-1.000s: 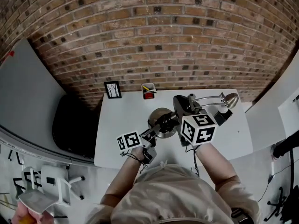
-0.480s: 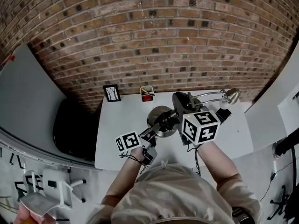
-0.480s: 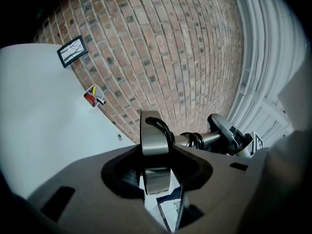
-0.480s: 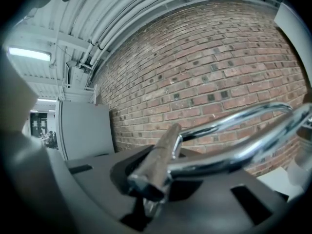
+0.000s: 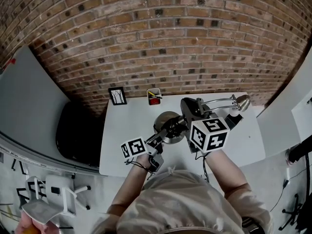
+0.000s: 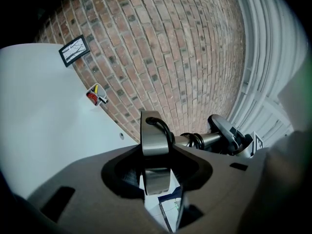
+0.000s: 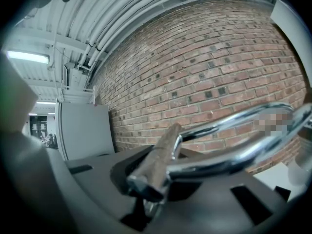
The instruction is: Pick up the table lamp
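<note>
The table lamp (image 5: 219, 101) is shiny silver metal, with a round base (image 5: 166, 119), thin bent arms and a small head (image 5: 242, 102). It is over the white counter (image 5: 126, 130), near the brick wall (image 5: 161, 43). The left tool (image 6: 155, 154) pinches the base's edge. The right tool (image 7: 148, 179) is squeezed narrow on a lamp arm.

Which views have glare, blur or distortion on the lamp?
Head view: heavy fisheye, the brick wall bows, but the lamp is sharp and evenly lit. Left gripper view: dark vignetted corners, and the lamp base is close up and slightly soft. Right gripper view: glare streaks along the chrome lamp arm, near end blurred, ceiling light blown out.
</note>
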`<state>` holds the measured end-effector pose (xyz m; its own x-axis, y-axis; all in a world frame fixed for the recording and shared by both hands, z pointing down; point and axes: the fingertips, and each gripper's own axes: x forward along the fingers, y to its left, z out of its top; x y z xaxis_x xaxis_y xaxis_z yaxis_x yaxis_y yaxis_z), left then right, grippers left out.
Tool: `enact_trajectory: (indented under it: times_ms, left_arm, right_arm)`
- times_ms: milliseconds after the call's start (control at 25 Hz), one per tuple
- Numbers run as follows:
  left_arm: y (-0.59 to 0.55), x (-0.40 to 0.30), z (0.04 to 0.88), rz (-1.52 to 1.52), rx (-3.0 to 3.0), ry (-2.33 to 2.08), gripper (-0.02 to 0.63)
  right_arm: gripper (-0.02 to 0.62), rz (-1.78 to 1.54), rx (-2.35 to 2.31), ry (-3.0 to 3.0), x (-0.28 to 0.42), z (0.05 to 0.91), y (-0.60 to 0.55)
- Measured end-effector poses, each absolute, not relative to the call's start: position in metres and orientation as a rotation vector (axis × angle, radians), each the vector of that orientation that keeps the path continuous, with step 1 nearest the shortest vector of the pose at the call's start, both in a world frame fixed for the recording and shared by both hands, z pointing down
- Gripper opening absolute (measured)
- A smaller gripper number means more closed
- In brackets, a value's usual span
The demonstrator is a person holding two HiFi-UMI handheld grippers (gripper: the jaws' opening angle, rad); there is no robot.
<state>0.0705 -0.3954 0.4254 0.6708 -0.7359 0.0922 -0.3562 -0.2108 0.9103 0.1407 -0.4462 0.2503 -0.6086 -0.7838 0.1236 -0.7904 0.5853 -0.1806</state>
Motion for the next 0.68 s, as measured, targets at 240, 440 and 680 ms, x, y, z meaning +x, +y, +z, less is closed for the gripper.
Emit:
enact_trajectory:
  times_ms: [240, 440, 680]
  left_arm:
    - [-0.3952, 0.0704, 0.426, -0.445, 1.81, -0.87, 0.16]
    - [-0.3954, 0.0695, 0.4267, -0.441, 1.806, -0.871, 0.16]
    - [-0.3951, 0.0694, 0.4296, -0.439, 1.806, -0.877, 0.16]
  right_arm:
    - [0.044, 0.345, 1.357, -2.767, 0.1386, 0.2512, -0.4471]
    - [0.044, 0.348, 1.357, -2.766, 0.1378, 0.2516, -0.4475]
    - [0.044, 0.351, 1.355, -2.765, 0.1374, 0.2546, -0.4469]
